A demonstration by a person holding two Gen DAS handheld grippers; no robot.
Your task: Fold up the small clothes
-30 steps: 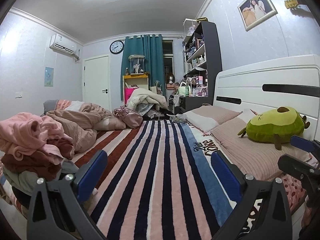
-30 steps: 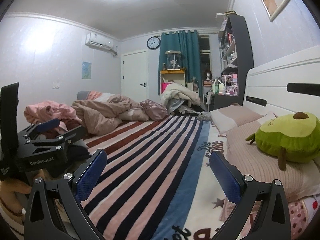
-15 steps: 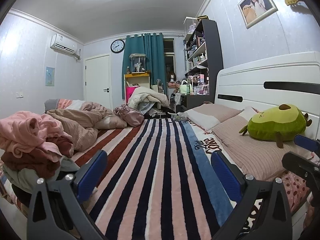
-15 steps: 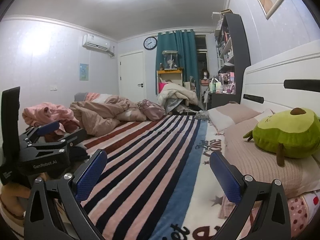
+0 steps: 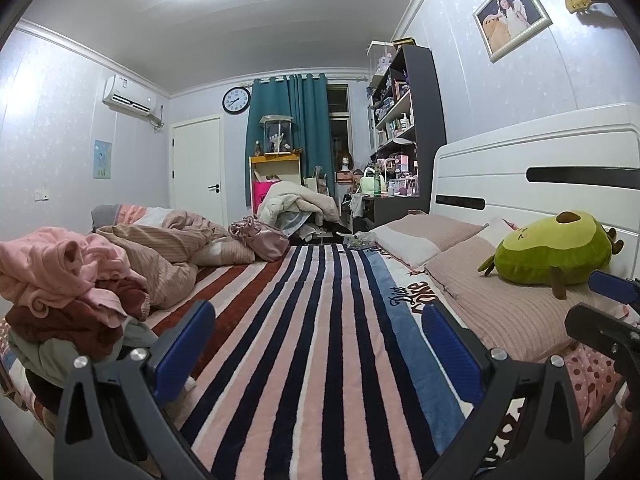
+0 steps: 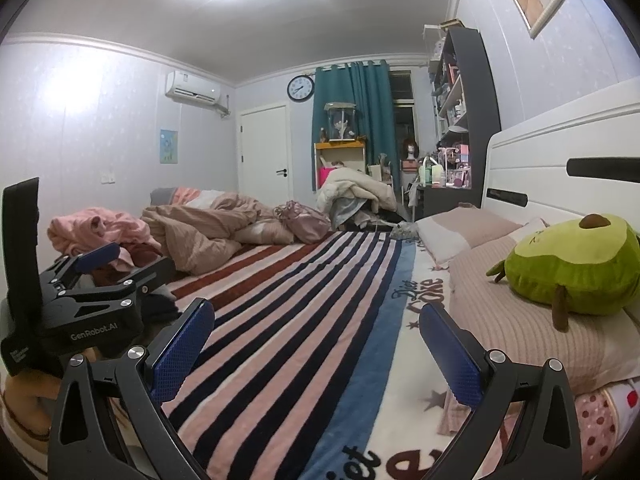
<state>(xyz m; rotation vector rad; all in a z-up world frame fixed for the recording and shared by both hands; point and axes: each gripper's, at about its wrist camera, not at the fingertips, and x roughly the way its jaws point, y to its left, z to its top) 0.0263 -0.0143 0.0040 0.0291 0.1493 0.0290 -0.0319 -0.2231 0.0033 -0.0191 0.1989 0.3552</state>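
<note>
Your left tool (image 5: 318,344) hangs low over the striped blanket (image 5: 320,320) with its blue pads spread wide and nothing between them. Your right tool (image 6: 316,340) is the same: fully spread, gripping nothing, above the same blanket. From the right wrist view, the black body of the left tool at the left edge reads "GenRobot.AI".

The clothes pile (image 5: 68,292) lies just left of your left tool on the near left side of the bed: a crumpled pink garment on top, a dark red one under it and a pale grey-green piece at the bottom. Neither tool touches it.

Printed on the blanket's white border near the pillows is script that seems to say "Diet Coke" (image 6: 420,292); larger letters at the bottom edge are cut off and unreadable. A green avocado plush (image 6: 572,268) rests on the ribbed pink pillow (image 6: 508,320) to the right. Further back a rumpled beige duvet (image 5: 176,248) and a pink satin bag (image 5: 260,236) lie on the bed. On the far wall hangs a round clock (image 5: 236,100) beside the teal curtain (image 5: 296,128).
</note>
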